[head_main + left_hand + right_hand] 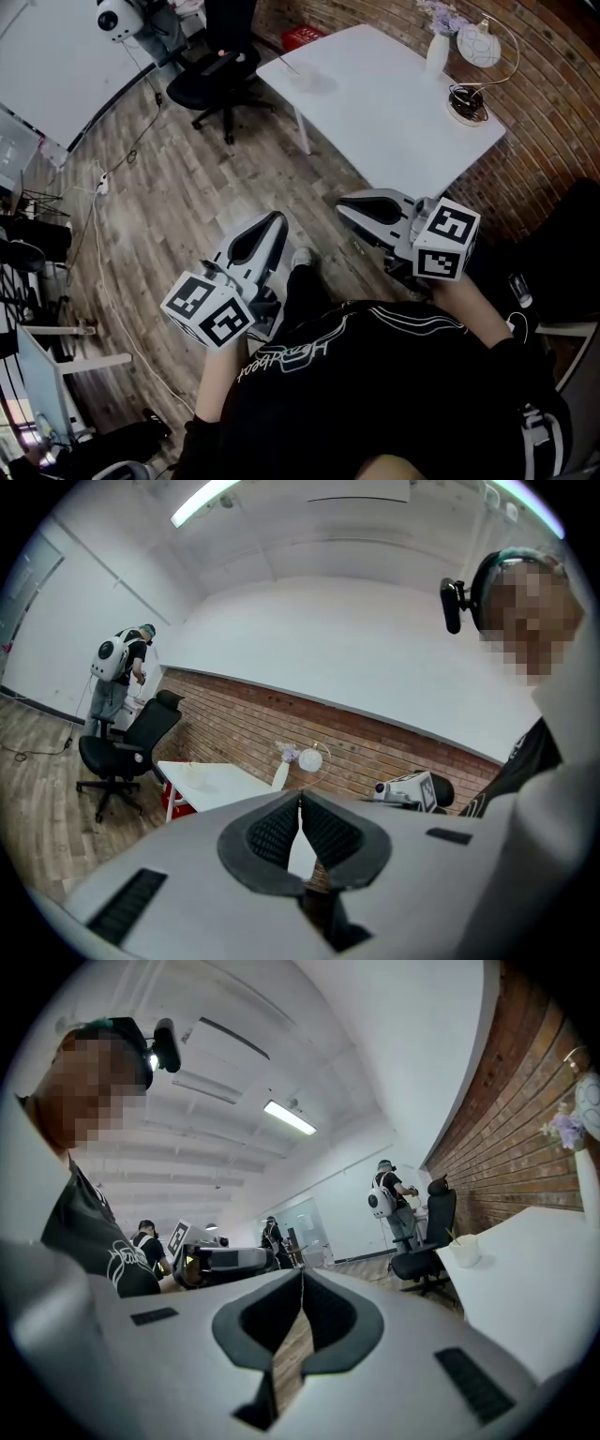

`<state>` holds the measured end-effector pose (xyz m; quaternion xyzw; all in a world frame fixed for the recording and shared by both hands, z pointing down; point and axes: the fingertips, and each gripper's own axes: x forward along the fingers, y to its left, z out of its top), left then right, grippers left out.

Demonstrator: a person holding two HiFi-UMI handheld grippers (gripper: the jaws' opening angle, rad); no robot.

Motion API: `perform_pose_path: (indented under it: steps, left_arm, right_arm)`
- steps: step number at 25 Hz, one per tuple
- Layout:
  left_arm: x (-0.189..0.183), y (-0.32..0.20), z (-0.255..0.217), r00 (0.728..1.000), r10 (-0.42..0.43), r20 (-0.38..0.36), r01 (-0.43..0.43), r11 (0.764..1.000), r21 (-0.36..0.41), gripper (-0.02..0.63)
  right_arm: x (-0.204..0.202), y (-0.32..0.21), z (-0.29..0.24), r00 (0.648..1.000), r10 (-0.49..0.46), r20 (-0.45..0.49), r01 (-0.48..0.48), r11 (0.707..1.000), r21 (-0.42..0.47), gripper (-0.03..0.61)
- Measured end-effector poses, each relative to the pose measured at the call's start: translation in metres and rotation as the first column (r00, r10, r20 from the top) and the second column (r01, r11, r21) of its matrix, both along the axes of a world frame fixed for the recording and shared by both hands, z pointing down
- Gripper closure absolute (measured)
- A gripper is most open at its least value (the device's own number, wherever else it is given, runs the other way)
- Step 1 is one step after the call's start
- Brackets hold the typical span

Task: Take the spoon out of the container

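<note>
Shows the left gripper (277,219) and right gripper (342,204) held forward side by side, about level, over the wood floor (187,197) and short of the white tabletop (394,122), with the fingers (277,834) of each closed tip to tip on nothing. Places the container (464,1252), a small white cup, well away at the tabletop's far end, with the spoon (451,1237) leaning from it. Loses that cup against the white surface in the head view, and hides both hands behind the gripper bodies.
</note>
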<state>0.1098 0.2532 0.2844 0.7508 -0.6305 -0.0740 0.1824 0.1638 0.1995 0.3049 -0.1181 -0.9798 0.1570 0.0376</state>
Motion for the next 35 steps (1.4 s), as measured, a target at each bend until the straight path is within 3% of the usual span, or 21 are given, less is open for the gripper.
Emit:
perform_pose_path:
  steps: [5,12,18,24,35]
  left_arm:
    - [-0.082,-0.051,0.005,0.999,0.023,-0.041,-0.024,0.999,-0.027,0.604]
    - [-0.215,-0.135,-0.015,0.995,0.085,-0.05,-0.088,0.995,-0.041,0.603]
    - [-0.294,-0.199,-0.014,0.983,0.169,-0.067,-0.172,0.984,-0.038,0.603]
    - [-0.33,-0.243,-0.005,0.969,0.229,-0.092,-0.232,0.972,-0.027,0.603]
    - [-0.328,-0.309,0.023,0.95,0.288,-0.123,-0.298,0.952,-0.066,0.603]
  right_arm:
    - [-0.076,-0.051,-0.001,0.999,0.039,-0.002,-0.039,0.997,-0.064,0.581]
    - [-0.194,-0.138,-0.019,0.989,0.147,-0.003,-0.147,0.986,-0.081,0.581]
    - [-0.267,-0.202,-0.014,0.972,0.235,-0.025,-0.236,0.969,-0.073,0.581]
    - [-0.291,-0.238,-0.004,0.944,0.327,-0.042,-0.33,0.942,-0.071,0.581]
    - [-0.281,-0.291,0.017,0.91,0.408,-0.072,-0.413,0.906,-0.089,0.581]
